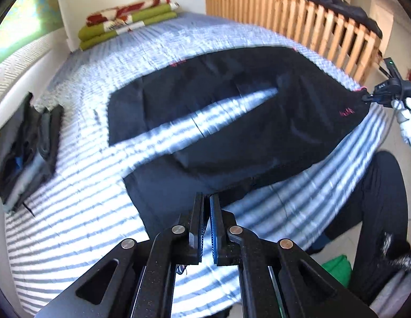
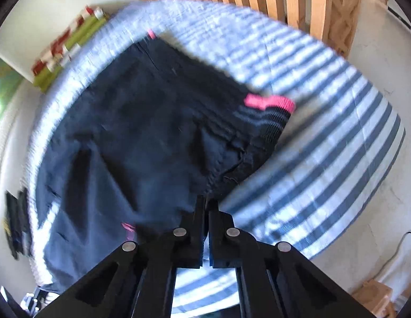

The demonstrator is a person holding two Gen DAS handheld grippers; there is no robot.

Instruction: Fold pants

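Black pants (image 1: pixel 218 122) with pink trim lie spread across the striped bed (image 1: pixel 73 198), legs splayed in a V. My left gripper (image 1: pixel 207 198) is shut on the near edge of one leg. In the left wrist view my right gripper (image 1: pixel 368 96) pinches the waist corner at the far right, held by a white-gloved hand (image 1: pixel 407 111). In the right wrist view the right gripper (image 2: pixel 206 202) is shut on the black pants (image 2: pixel 141 132) near the waistband, whose ribbed band with a pink edge (image 2: pixel 269 104) is folded over just beyond the fingers.
A stack of dark folded clothes (image 1: pixel 27 143) lies at the bed's left edge. Green and red folded blankets (image 1: pixel 128 18) sit at the far corner. A wooden slatted footboard (image 1: pixel 298 18) runs along the far right. A person's dark-trousered leg (image 1: pixel 377 212) stands by the bed.
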